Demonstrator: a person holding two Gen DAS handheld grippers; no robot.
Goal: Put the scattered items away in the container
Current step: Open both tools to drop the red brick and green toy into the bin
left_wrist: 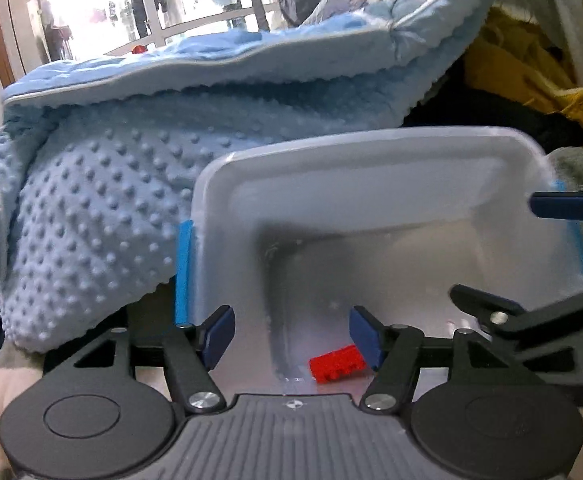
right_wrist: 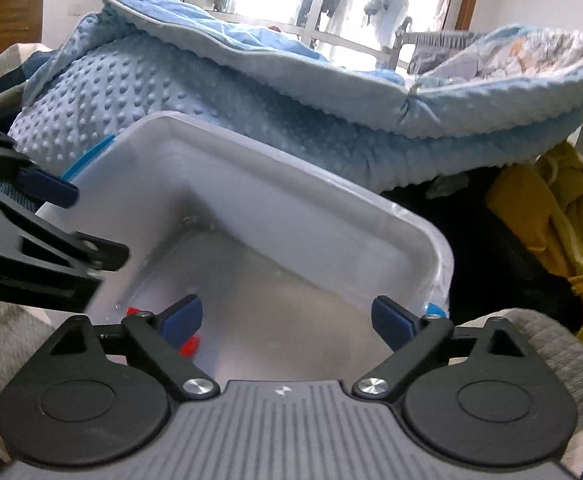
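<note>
Left wrist: left tool [left_wrist: 293, 334] released | right tool [right_wrist: 287, 320] released | container [left_wrist: 371, 148] rim apparently unobstructed

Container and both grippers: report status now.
Left gripper open, empty. Right gripper open, empty. Red brick lying in clear container. Nothing blocking the opening.

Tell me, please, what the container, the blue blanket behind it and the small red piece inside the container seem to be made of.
Container: likely plastic, frosted and half see-through, with smooth walls and rounded corners.
Blue blanket: soft plush fabric covered in raised dots; it folds and drapes.
Red piece: probably hard moulded plastic like a toy brick, with a blocky shape and even colour; too blurred to be sure.
</note>
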